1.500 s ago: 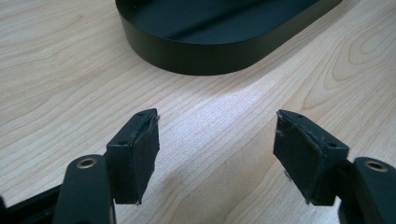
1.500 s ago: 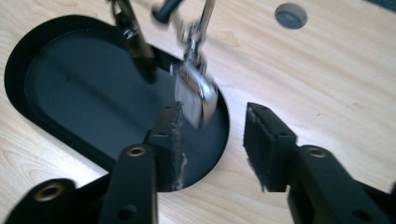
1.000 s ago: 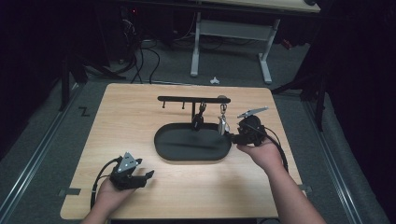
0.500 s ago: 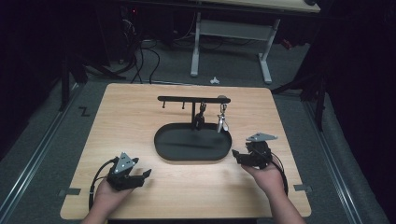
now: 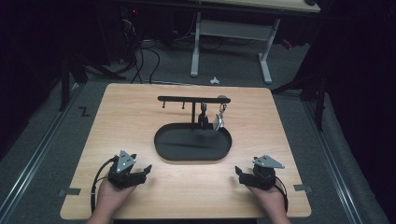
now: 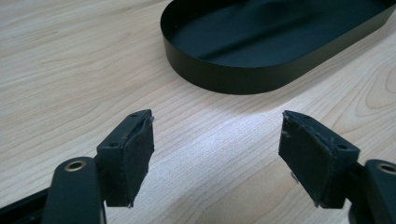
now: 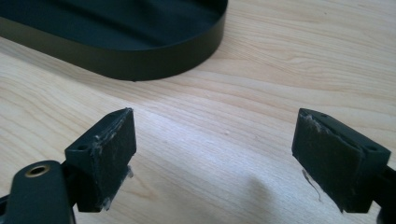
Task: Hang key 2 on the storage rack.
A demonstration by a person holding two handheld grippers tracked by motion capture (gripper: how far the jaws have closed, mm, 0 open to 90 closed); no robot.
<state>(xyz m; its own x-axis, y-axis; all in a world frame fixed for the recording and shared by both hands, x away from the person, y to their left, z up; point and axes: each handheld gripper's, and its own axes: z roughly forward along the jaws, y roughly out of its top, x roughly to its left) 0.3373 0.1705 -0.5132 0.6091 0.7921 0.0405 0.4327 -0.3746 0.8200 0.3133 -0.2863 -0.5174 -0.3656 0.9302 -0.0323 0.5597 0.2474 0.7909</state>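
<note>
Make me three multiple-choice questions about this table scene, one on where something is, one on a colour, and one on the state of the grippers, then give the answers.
1. Where does the hook rack stand?
A. at the far rim of the tray
B. beside the left gripper
C. on the floor

2. What colour is the tray?
A. white
B. black
C. red

3. How do the right gripper's jaws stand?
A. shut on a key
B. shut on nothing
C. open, nothing between them

Answers:
1 A, since the high view shows its post rising at the tray's far edge.
2 B, since both gripper views show a black wall and floor.
3 C, since bare table shows between the pads.
</note>
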